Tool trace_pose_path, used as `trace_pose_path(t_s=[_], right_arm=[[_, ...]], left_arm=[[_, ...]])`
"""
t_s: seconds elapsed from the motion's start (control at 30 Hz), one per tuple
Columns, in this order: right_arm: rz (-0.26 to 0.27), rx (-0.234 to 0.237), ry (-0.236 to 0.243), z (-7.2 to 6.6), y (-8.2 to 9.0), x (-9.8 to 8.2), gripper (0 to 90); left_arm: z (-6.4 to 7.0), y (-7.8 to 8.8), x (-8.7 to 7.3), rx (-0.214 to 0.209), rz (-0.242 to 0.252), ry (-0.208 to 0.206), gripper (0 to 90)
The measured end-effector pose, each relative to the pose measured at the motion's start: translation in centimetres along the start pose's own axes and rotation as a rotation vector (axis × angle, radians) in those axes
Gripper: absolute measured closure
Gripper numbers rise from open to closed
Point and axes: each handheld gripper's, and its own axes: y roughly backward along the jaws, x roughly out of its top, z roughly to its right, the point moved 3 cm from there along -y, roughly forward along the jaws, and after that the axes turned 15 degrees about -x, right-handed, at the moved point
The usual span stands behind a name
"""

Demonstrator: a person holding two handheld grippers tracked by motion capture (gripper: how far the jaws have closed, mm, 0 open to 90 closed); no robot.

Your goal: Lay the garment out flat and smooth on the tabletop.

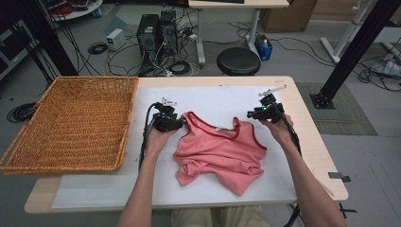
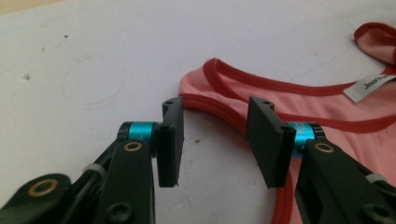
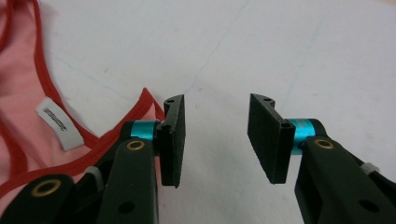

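The pink top (image 1: 220, 153) lies crumpled on the white sheet (image 1: 213, 97) in the middle of the table (image 1: 302, 113), between your two hands. It is sleeveless, with darker red binding round the neckline and armholes and a small white label (image 2: 371, 86) inside the neck. The upper edge is spread towards the far side; the lower part is bunched in folds, with one corner trailing towards you.

Your left gripper (image 2: 215, 140) sits at the top's left shoulder strap. Its jaws stand apart, with the red binding running on the sheet between them, and the pads do not press on it. Your right gripper (image 3: 217, 140) is just beside the right strap, jaws likewise released, with bare white sheet between them and the strap tip behind the left jaw.

A wicker basket (image 1: 71, 123) stands at the left end of the table, well apart from the top. Nothing lies between the top and the basket.
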Motion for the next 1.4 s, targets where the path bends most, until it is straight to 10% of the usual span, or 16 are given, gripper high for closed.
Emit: trace_pose_path(t_s=[0.27, 0.43, 0.67, 0.8, 1.4], right_arm=[[-0.063, 0.039, 0.153, -3.0, -2.5, -0.4, 56.0], [-0.044, 0.018, 0.237, -4.0, -1.9, 0.0, 88.4], [0.102, -0.119, 0.012, 0.3, 0.6, 2.4, 88.4], [0.069, -0.209, -0.058, 2.4, -0.1, 2.0, 57.1], [0.001, -0.100, -0.176, 0.8, 3.6, -6.6, 46.3]], left_arm=[[0.0, 0.2, -0.1, 0.001, 0.006, 0.004, 56.8], [0.2, 0.1, -0.3, -0.002, 0.002, -0.004, 56.8], [0.2, 0.6, -0.1, 0.006, 0.020, -0.011, 56.8], [0.1, 0.7, -0.2, 0.007, 0.015, -0.007, 56.8], [1.7, -3.8, -0.9, -0.080, -0.075, -0.027, 55.2]])
